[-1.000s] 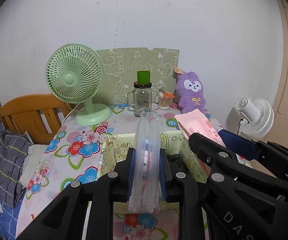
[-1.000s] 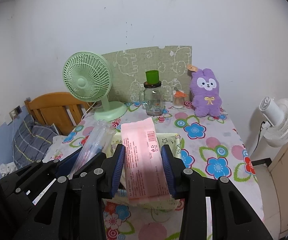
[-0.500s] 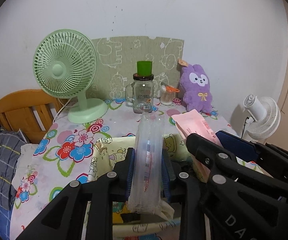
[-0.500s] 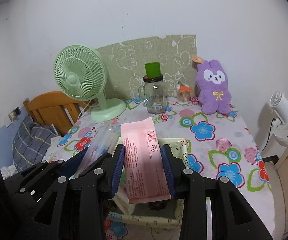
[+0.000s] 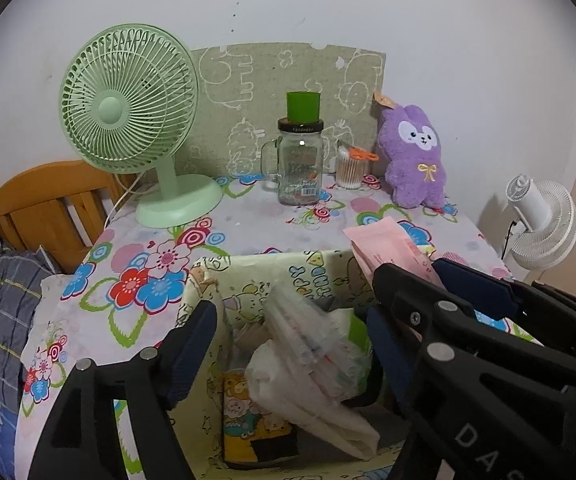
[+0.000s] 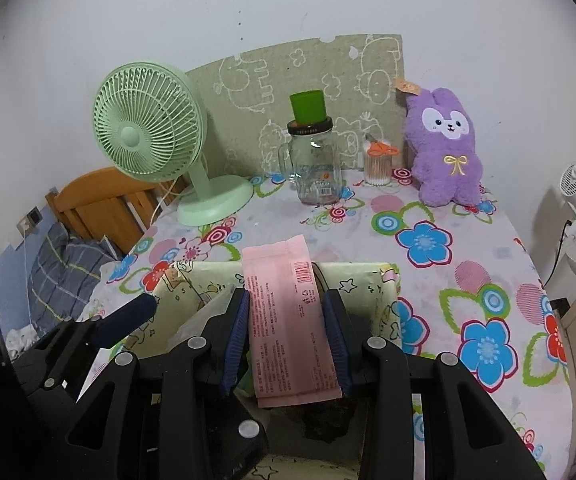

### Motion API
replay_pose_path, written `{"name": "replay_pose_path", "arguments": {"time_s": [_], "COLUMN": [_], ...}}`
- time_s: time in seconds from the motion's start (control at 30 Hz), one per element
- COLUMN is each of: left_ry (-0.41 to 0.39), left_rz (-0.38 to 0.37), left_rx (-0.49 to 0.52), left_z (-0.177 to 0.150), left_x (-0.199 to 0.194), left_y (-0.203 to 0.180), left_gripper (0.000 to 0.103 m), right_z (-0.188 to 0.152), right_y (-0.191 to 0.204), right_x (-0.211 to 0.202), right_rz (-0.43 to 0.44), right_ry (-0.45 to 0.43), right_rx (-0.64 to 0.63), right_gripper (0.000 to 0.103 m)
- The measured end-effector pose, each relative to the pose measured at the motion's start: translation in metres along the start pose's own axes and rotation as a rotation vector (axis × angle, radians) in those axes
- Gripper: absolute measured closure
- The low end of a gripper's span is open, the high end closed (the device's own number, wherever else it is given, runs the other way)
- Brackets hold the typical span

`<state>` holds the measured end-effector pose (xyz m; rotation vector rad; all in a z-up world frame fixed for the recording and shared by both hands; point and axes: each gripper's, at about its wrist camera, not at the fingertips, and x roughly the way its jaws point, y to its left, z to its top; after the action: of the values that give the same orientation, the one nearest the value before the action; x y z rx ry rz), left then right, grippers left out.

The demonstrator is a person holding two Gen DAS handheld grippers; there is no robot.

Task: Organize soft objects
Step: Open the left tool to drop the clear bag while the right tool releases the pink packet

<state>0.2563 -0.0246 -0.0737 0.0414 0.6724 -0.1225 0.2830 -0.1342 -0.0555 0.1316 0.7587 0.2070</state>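
A yellow cartoon-print fabric bin [image 5: 247, 276] stands at the near edge of the flowered table. My left gripper [image 5: 292, 344] is open above it. The clear plastic pack [image 5: 312, 344] lies loose inside the bin on other soft packs. My right gripper [image 6: 285, 340] is shut on a pink flat pack [image 6: 283, 304] and holds it over the bin [image 6: 384, 280]. The pink pack also shows in the left wrist view [image 5: 388, 244], to the right of my left gripper.
At the back of the table stand a green desk fan [image 5: 135, 120], a glass jar with a green cup on top [image 5: 300, 160], a cotton swab tub [image 5: 350, 168] and a purple plush rabbit [image 5: 414, 156]. A white fan [image 5: 540, 216] stands right of the table, a wooden bed left.
My left gripper has opened and let go of the clear plastic pack, which now lies in the bin. Both grippers have moved forward and down over the bin.
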Motion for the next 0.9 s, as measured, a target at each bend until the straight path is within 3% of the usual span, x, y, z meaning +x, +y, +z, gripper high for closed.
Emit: {"name": "replay_pose_path", "arguments": {"time_s": [0.23, 0.27, 0.37, 0.9], "left_ry": [0.007, 0.004, -0.003, -0.029], "left_rz": [0.001, -0.002, -0.003, -0.001], "left_rx": [0.013, 0.012, 0.001, -0.024], "left_z": [-0.005, -0.005, -0.007, -0.022], "left_x": [-0.005, -0.007, -0.012, -0.053], "left_y": [0.002, 0.002, 0.004, 0.003], "left_gripper": [0.015, 0.013, 0.008, 0.0], "right_z": [-0.002, -0.002, -0.004, -0.022], "right_y": [0.002, 0.003, 0.006, 0.016], "right_x": [0.009, 0.009, 0.005, -0.048], "right_rz": [0.013, 0.02, 0.022, -0.014], "right_ry": [0.028, 0.031, 0.019, -0.046], "right_rx": [-0.002, -0.007, -0.013, -0.026], "right_gripper": [0.059, 0.056, 0.032, 0.024]}}
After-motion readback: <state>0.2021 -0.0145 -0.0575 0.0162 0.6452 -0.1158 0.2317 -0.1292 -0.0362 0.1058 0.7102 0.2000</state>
